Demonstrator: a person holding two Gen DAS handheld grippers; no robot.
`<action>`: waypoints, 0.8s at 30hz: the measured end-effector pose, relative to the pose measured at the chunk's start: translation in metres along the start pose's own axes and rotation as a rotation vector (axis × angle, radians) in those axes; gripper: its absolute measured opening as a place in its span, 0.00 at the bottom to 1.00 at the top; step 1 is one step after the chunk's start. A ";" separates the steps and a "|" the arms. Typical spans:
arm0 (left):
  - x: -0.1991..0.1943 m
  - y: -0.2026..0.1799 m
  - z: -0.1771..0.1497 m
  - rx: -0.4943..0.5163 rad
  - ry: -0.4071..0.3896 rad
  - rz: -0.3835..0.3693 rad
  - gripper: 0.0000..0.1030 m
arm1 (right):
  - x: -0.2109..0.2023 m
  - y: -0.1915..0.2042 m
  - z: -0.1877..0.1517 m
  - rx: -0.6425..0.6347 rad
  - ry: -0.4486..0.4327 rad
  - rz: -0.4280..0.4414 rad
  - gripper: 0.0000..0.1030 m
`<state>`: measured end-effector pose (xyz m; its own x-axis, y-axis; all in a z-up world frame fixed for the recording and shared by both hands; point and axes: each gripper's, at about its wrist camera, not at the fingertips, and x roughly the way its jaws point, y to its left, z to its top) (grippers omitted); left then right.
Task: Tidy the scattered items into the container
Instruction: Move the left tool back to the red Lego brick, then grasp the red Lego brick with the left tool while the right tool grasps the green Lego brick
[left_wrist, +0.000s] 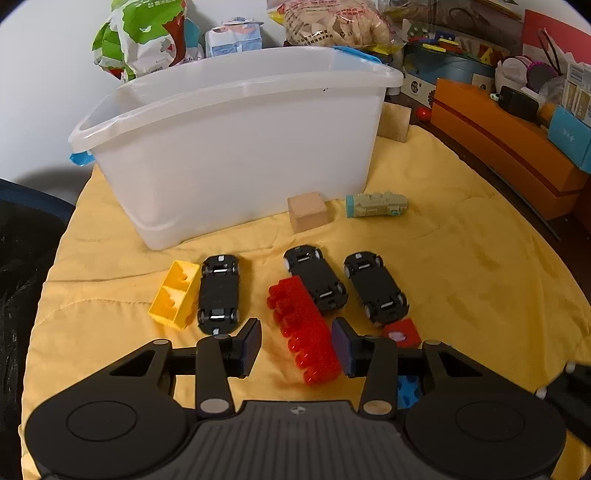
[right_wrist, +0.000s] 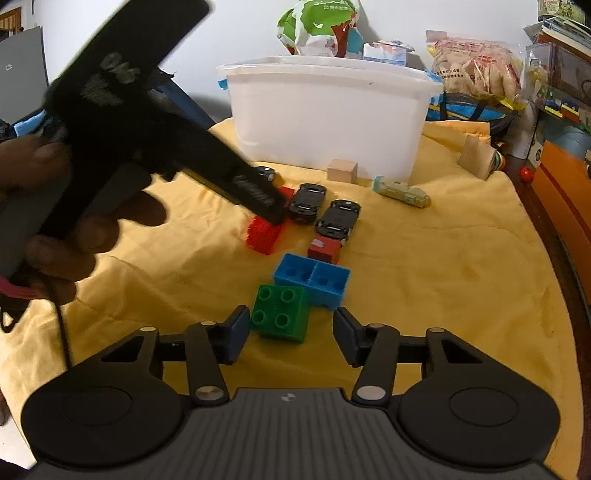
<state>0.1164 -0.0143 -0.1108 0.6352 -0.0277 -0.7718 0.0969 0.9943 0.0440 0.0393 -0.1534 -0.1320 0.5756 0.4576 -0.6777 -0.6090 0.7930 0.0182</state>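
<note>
A white plastic bin (left_wrist: 236, 147) stands at the back of a yellow cloth (left_wrist: 461, 266). My left gripper (left_wrist: 297, 341) is open, its jaws on either side of a long red brick (left_wrist: 303, 325). Three upturned black toy cars (left_wrist: 218, 293) (left_wrist: 316, 278) (left_wrist: 375, 288), a yellow brick (left_wrist: 174, 293), a wooden cube (left_wrist: 307, 211), a toy train (left_wrist: 376, 204) and a small red block (left_wrist: 402, 332) lie around. My right gripper (right_wrist: 290, 332) is open, just before a green brick (right_wrist: 281, 312) and a blue brick (right_wrist: 312, 278).
Snack bags (left_wrist: 144, 37) and boxes stand behind the bin. An orange box (left_wrist: 506, 147) runs along the right edge. A wooden block (left_wrist: 395, 122) sits to the right of the bin. The left hand and its gripper (right_wrist: 110, 147) fill the left of the right wrist view.
</note>
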 end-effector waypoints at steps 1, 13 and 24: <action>0.000 -0.001 0.001 -0.001 0.000 0.003 0.46 | 0.000 0.002 0.000 -0.002 -0.001 0.005 0.48; 0.015 0.001 -0.006 -0.056 0.041 0.026 0.42 | 0.014 -0.003 -0.004 0.013 -0.006 -0.020 0.41; 0.023 -0.001 -0.008 -0.046 0.044 0.051 0.39 | 0.022 -0.005 0.001 0.015 -0.017 -0.004 0.36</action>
<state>0.1245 -0.0152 -0.1341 0.6044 0.0270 -0.7962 0.0289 0.9980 0.0558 0.0555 -0.1471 -0.1467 0.5871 0.4609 -0.6655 -0.5984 0.8008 0.0268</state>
